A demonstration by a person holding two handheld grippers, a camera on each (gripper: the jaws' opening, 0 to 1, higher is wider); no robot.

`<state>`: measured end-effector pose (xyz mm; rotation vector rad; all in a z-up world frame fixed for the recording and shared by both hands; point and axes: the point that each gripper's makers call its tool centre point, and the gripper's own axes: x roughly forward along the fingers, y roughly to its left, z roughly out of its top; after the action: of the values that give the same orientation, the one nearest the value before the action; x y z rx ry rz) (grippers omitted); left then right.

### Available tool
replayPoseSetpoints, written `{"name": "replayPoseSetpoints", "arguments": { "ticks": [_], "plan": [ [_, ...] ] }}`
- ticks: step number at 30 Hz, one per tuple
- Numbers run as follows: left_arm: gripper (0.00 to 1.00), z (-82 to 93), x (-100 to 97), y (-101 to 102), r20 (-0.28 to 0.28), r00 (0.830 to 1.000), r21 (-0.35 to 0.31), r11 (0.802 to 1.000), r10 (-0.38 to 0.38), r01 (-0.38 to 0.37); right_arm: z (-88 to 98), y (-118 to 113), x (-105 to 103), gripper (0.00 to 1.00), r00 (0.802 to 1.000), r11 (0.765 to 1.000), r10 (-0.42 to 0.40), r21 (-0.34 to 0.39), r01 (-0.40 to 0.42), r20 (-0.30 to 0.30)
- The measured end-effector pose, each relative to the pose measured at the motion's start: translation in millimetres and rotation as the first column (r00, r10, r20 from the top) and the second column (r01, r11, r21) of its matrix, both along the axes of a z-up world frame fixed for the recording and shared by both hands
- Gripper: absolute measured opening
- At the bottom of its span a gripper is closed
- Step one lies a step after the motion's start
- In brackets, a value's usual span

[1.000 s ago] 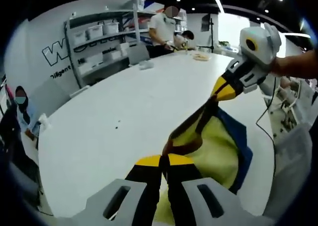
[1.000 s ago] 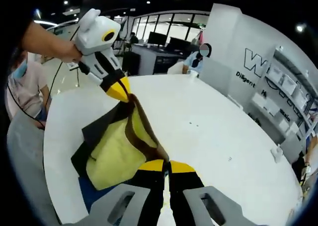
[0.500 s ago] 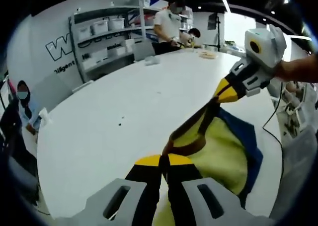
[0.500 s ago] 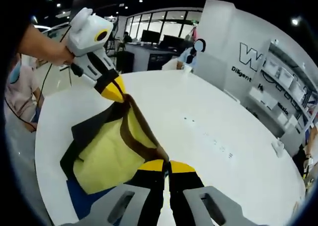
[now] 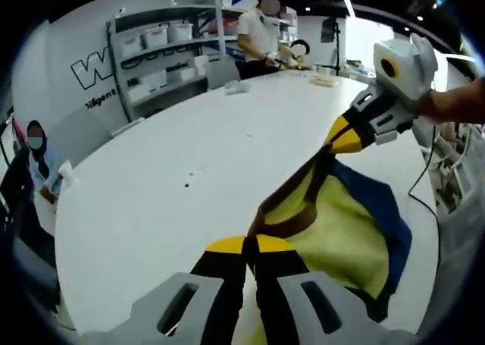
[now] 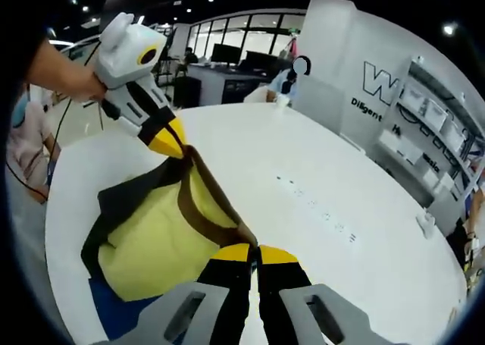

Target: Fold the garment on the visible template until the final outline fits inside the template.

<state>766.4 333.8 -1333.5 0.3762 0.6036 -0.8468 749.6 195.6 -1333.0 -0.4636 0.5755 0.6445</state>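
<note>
The left gripper and the right gripper are each pinching a brown-trimmed edge of the yellow garment, lifting it over the blue template on the white table, risking sagging cloth landing outside.

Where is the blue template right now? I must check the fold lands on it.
The blue template lies on the white table under the yellow garment, peeking out lower left in the right gripper view.
</note>
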Motion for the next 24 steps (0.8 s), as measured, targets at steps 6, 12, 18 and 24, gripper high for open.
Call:
{"name": "replayPoseSetpoints", "arguments": {
  "ticks": [6, 12, 18, 24],
  "plan": [
    [0.1, -7.6, 6.4, -1.8, -0.002, 1.0, 0.007, 1.0, 0.002, -0.002, -7.4, -1.6, 7.4, 0.0, 1.0, 1.0, -0.006, -0.015, 0.006, -0.006],
    [0.1, -12.6, 14.8, -4.0, 0.007, 1.0, 0.02, 1.0, 0.002, -0.002, -12.3, -3.4, 14.9, 0.0, 1.0, 0.999, -0.017, -0.027, 0.017, -0.008],
    [0.1, -16.5, 24.0, -5.6, 0.0, 1.0, 0.021, 1.0, 0.012, -0.012, -16.8, -5.4, 23.3, 0.0, 0.999, 0.999, -0.034, -0.024, 0.033, -0.012],
    [0.11, -20.4, 32.8, -7.1, -0.015, 0.999, 0.008, 0.999, 0.036, -0.035, -22.9, -8.8, 30.5, 0.0, 0.998, 0.998, -0.062, -0.002, 0.062, -0.027]
  ]
}}
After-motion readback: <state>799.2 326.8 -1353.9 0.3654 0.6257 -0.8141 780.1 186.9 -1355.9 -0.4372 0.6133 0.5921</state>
